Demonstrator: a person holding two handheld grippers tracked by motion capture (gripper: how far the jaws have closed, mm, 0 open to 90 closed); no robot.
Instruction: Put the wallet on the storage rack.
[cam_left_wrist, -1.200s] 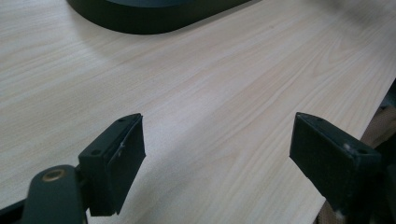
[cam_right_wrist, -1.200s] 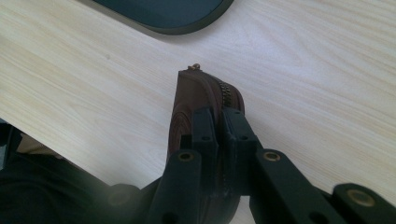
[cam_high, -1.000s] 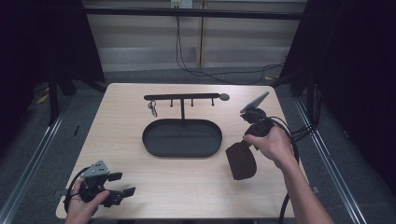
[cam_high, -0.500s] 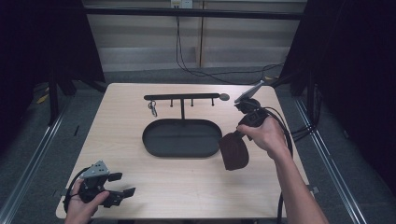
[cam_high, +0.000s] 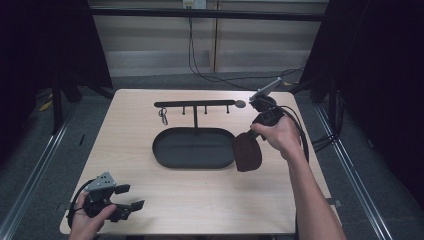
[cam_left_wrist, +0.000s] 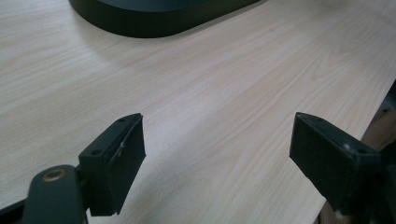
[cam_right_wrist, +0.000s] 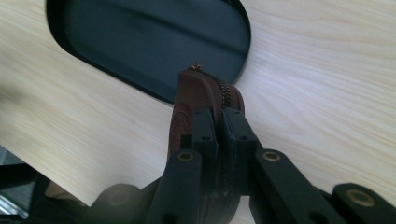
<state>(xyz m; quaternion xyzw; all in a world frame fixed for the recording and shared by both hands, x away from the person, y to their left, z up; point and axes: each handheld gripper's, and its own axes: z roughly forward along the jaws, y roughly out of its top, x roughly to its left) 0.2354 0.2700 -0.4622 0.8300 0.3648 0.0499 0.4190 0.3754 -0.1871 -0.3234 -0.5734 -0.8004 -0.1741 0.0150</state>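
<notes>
A dark brown zipped pouch (cam_high: 247, 151) hangs from my right gripper (cam_high: 254, 134), which is shut on its top edge. In the right gripper view the two jaws (cam_right_wrist: 219, 121) pinch the pouch (cam_right_wrist: 194, 93) beside its zipper. It hangs over the right end of the black oval tray (cam_right_wrist: 154, 42). In the high view the pouch overlaps the right rim of the tray (cam_high: 160, 150). My left gripper (cam_high: 131, 196) rests at the table's front left corner, held by a hand. Its jaws (cam_left_wrist: 217, 149) stand wide open over bare wood.
Behind the tray stands a black hook rack (cam_high: 195, 104); a small key ring (cam_high: 163, 116) hangs from its left hook. The tray's wall (cam_left_wrist: 154, 23) shows at the top of the left gripper view. The table's front edge runs close to the left gripper.
The right hand has carried the pouch up and away from me, from beside the tray's front right toward its right end. The left gripper has stayed put.
</notes>
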